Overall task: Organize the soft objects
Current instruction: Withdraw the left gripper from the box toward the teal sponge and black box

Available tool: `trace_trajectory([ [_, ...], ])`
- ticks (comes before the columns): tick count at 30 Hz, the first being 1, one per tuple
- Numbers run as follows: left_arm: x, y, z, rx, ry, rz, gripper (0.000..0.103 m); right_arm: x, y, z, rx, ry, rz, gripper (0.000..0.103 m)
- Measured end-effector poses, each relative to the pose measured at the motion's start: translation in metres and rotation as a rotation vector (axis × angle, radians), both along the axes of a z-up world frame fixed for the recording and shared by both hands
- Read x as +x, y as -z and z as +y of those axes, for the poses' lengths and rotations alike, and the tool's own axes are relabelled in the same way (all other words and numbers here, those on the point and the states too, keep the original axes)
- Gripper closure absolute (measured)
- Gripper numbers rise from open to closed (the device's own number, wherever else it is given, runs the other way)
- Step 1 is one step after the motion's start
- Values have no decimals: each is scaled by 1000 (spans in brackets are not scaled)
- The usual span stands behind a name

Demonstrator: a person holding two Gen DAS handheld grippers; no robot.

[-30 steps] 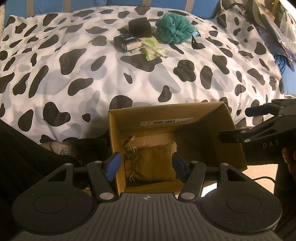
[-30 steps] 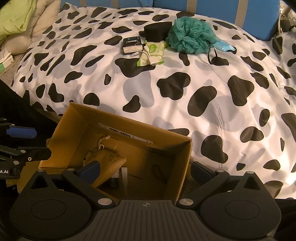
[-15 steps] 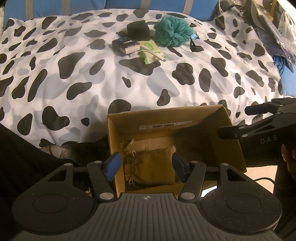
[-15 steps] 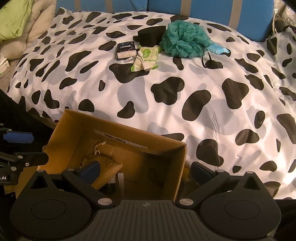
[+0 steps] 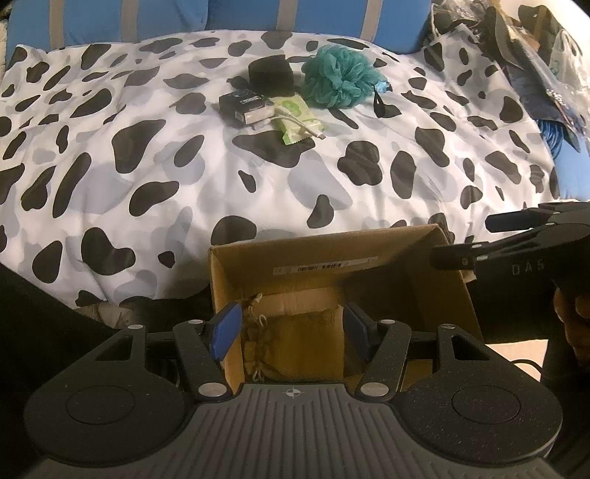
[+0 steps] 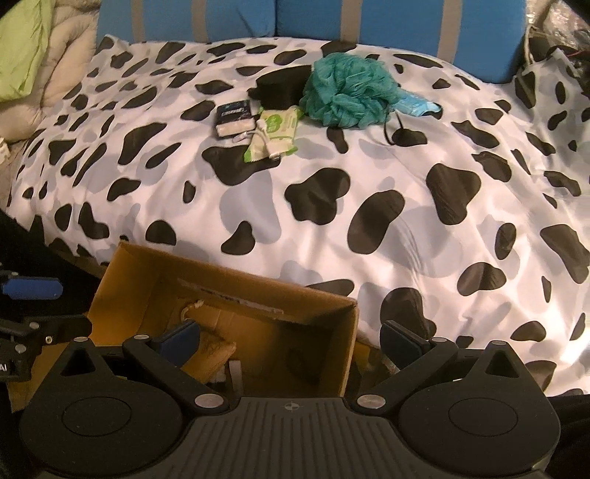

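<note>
Left wrist view, nearest first: the left claw (image 5: 289,333) hangs over the near end of an open cardboard box (image 5: 457,294), its blue-padded fingers (image 5: 224,331) parted and pressing on nothing, the left one outside the box's left wall and the right one inside. Between and below them a soft tan drawstring pouch (image 5: 295,342), coarse-woven with a knotted cord, lies on the box floor against the left wall. A white barcode label runs along the inside of the far wall. At the right edge the right claw (image 5: 461,239) shows side-on, matte black, held by a hand (image 5: 571,317). From the right wrist view that right claw (image 6: 291,337) stands wide open and empty, astride the box's right wall. Beyond the box spreads a rumpled cow-print duvet (image 5: 147,177) on the bed. Far up it sit a small cluster: a flat black carton (image 5: 245,107), a green crinkly wipes packet (image 5: 295,118) with a white cable across it, a dark squarish block (image 5: 271,73), and a frilly teal mesh bath pouf (image 5: 339,79). Blue cushions with grey stripes (image 6: 368,18) back the bed.
</note>
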State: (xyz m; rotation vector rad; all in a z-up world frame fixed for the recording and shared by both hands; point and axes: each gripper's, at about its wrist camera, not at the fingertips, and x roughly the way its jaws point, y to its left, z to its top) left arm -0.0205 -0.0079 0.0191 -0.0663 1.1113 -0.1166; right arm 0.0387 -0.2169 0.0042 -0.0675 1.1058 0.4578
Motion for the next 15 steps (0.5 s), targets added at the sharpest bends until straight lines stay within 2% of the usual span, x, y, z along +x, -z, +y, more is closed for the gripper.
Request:
trace_trajectory([
  [5, 10, -1, 2, -13, -6, -10, 43, 4, -3, -5, 10, 36, -17, 0],
  [15, 47, -2, 6, 35, -23, -76, 43, 16, -8, -11, 23, 69, -58, 0],
])
